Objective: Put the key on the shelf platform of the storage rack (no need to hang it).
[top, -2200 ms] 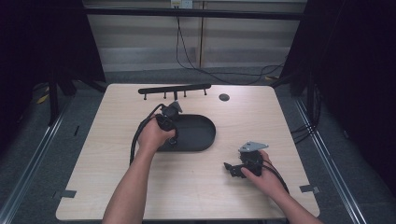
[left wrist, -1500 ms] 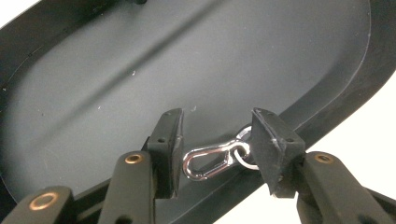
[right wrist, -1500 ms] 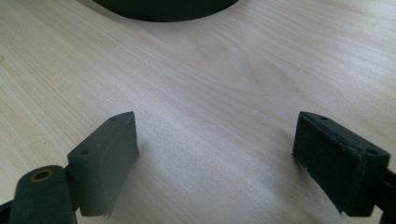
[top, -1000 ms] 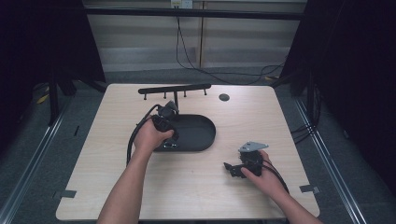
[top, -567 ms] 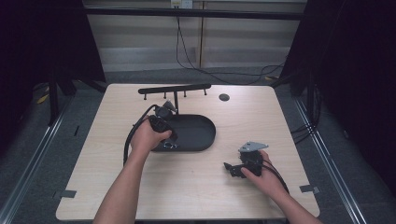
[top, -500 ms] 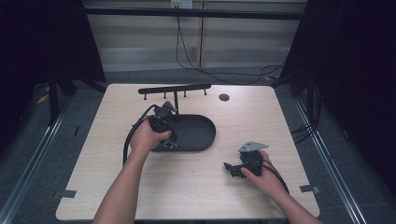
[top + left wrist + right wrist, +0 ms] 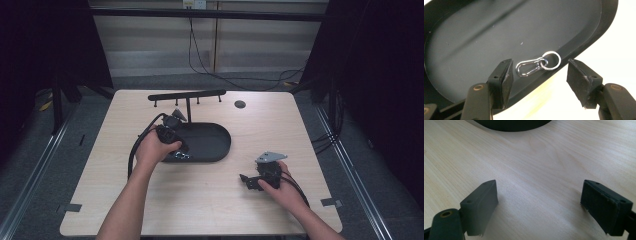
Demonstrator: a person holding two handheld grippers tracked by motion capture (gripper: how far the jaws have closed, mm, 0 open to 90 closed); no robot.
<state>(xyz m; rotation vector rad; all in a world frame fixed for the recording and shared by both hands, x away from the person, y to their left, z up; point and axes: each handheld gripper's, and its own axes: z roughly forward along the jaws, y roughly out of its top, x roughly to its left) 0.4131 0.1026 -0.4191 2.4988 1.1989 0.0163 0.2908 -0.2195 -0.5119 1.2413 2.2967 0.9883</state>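
Snap hook lying loose in the black oval tray, both pairs of jaws spread.

On the light wood counter [image 7: 210, 200] the black oval tray [image 7: 210, 142] sits near the middle, with a black T-shaped hook rack [image 7: 187, 95] standing at its far edge. The left gripper [image 7: 537, 77] hangs over the tray's near-left rim; its jaws have just been opening and stand apart, touching nothing. The right gripper [image 7: 539, 207], jaws spread wide over bare wood, rests well to the tray's near right. The left gripper view brings out the small silver snap hook [image 7: 529, 68] on the tray floor just inside the rim, its long axis lying roughly along that rim, its split ring [image 7: 551, 60] at the right-hand end.
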